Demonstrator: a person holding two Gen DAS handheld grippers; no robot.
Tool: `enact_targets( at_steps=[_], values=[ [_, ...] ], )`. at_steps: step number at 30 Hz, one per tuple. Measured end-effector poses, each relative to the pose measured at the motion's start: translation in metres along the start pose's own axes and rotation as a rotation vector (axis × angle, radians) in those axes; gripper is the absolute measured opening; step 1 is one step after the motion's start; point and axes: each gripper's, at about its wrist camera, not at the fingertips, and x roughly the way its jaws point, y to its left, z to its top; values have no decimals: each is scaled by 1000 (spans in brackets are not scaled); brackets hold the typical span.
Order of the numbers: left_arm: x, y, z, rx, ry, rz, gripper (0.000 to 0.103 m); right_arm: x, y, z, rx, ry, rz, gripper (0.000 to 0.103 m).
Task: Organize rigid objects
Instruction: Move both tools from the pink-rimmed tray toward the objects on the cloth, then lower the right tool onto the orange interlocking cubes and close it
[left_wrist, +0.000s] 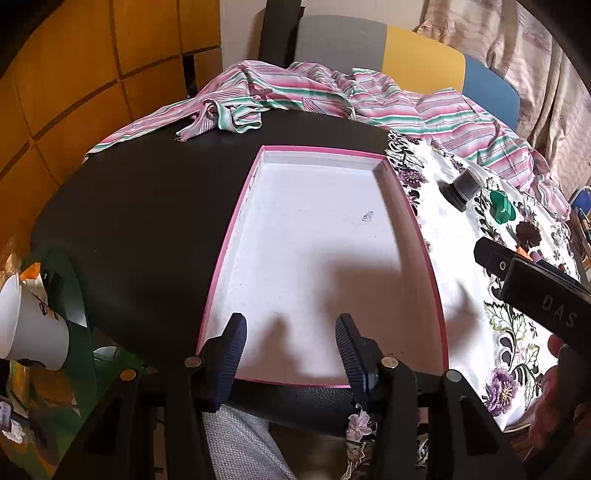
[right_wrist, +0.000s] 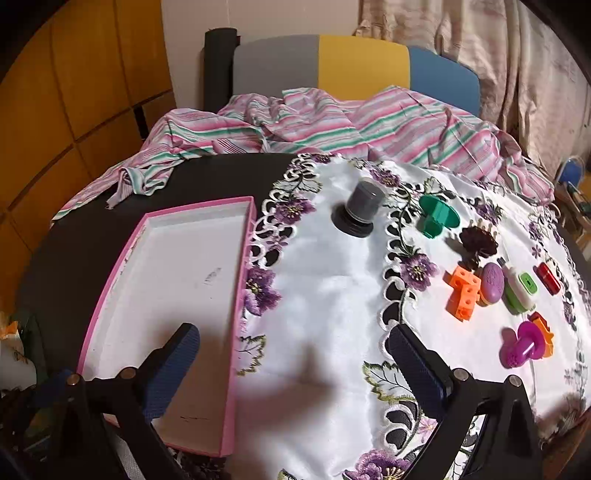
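A shallow pink-rimmed tray (right_wrist: 242, 258) with a white floor lies empty on the dark round table (left_wrist: 140, 221), its right wall just beside the edge of a white cloth (right_wrist: 332, 288) embroidered with purple flowers. The small rigid things sit on that cloth, to the right of the tray: a grey cylinder on a black base (right_wrist: 360, 210) stands nearest it, then a green flanged piece (right_wrist: 437, 216), a dark brown bristly piece (right_wrist: 478, 238), an orange block cluster (right_wrist: 461, 291) touching a purple oval (right_wrist: 493, 282), a green-and-white piece (right_wrist: 521, 291), a red capsule (right_wrist: 548, 277), and at the near right a magenta piece (right_wrist: 521, 349) against a second orange block (right_wrist: 545, 332).

The left gripper (left_wrist: 291, 347) points steeply down over the near end of the tray, its fingers (left_wrist: 232, 343) partly apart with nothing between them. The right gripper (right_wrist: 291, 354) tilts down over the cloth, its fingers (right_wrist: 417, 362) spread wide and empty (one hangs over the tray's near corner, the other over the cloth).

In the left wrist view the right gripper's body covers most of the small things, and only the cylinder and green piece show. A striped pink-and-green fabric (right_wrist: 314, 122) is heaped along the table's far side. At the left edge a white paper cup (left_wrist: 29, 325) is warped by the lens, and the clutter around it is hard to make out.
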Motion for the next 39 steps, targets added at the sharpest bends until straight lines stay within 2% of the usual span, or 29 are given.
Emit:
enact_targets(
  at_steps=[7,13,19,22,27,30,32,39],
  values=[
    [1,-7,-3,24,5,-20,51,3,-16,-4,45,15,-13,103],
    [5,-14,-7,31,35,-131,51,1,-32,-8,60,-7,-34,103],
    [1,-30,-12,94,11,-114,51,-2,-56,-13,100,-50,-3,103],
    [-3,-38,-12,137,-8,-116,51,4,-71,-12,113,-37,-40,102],
    [-4,-52,-12,184,-8,-143,51,16,-105,-5,146,8,-152,98],
    [-4,-61,-12,200,-1,-175,51,24,-131,1,190,22,-205,90],
    [-4,-67,-12,212,1,-193,51,32,-148,7,208,44,-214,84],
    [-4,-80,-14,229,8,-231,51,66,-184,22,257,123,-203,75]
  ],
)
